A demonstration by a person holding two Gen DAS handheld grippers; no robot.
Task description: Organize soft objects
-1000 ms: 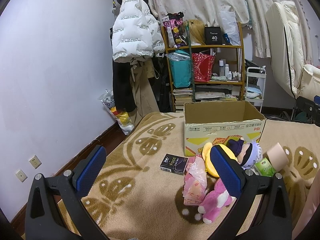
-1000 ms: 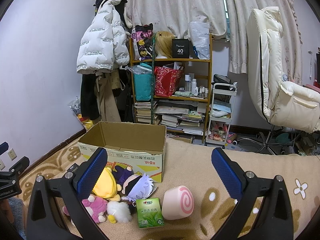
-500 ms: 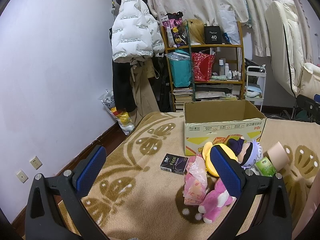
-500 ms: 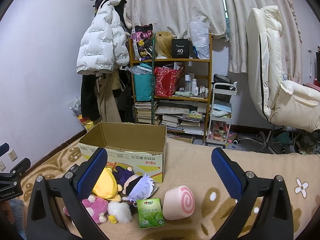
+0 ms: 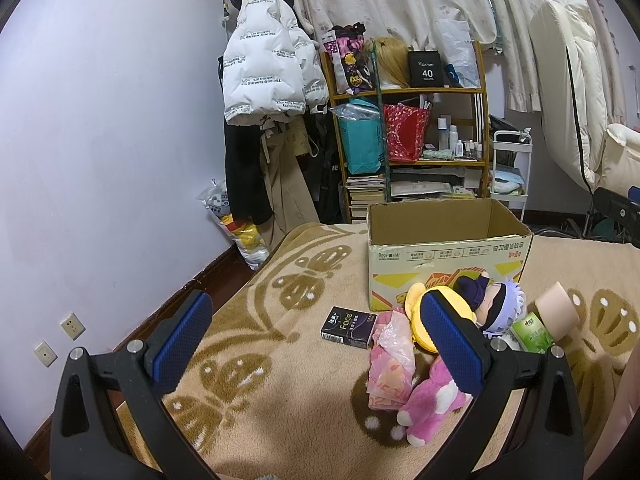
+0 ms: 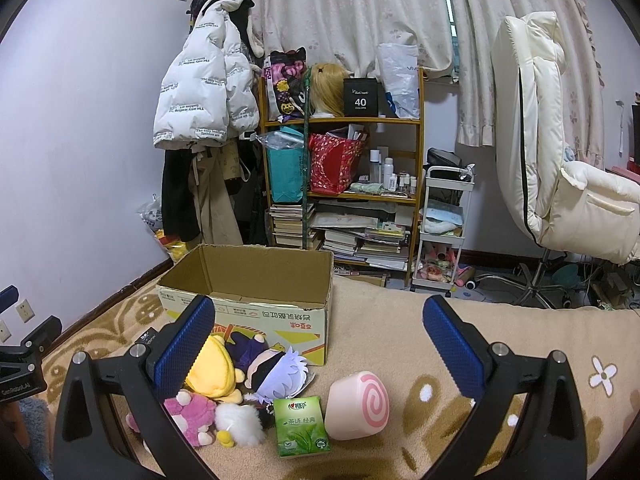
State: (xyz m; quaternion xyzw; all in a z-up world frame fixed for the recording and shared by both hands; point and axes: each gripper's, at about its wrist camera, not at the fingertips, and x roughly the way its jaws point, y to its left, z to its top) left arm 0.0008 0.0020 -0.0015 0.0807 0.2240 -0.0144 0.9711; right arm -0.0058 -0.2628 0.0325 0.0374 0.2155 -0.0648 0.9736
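Note:
An open cardboard box (image 5: 448, 254) (image 6: 256, 304) stands on the beige blanket. In front of it lie a yellow plush (image 6: 212, 372) (image 5: 416, 300), a white-haired doll (image 6: 276, 372) (image 5: 500, 308), a pink plush (image 5: 432, 400) (image 6: 192, 416), a white fluffy toy (image 6: 240, 424) and a pink swirl roll cushion (image 6: 358, 410) (image 5: 556, 310). A green tissue pack (image 6: 302, 426) (image 5: 530, 330), a pink tissue pack (image 5: 392, 360) and a dark "Face" pack (image 5: 348, 324) lie among them. My left gripper (image 5: 316, 336) is open above the blanket, left of the pile. My right gripper (image 6: 320, 344) is open over the toys, holding nothing.
A wooden shelf (image 6: 340, 184) full of books, bags and bottles stands behind the box, with a white cart (image 6: 444, 232) beside it. A cream office chair (image 6: 560, 168) is at the right. Coats (image 5: 264, 80) hang at the left wall.

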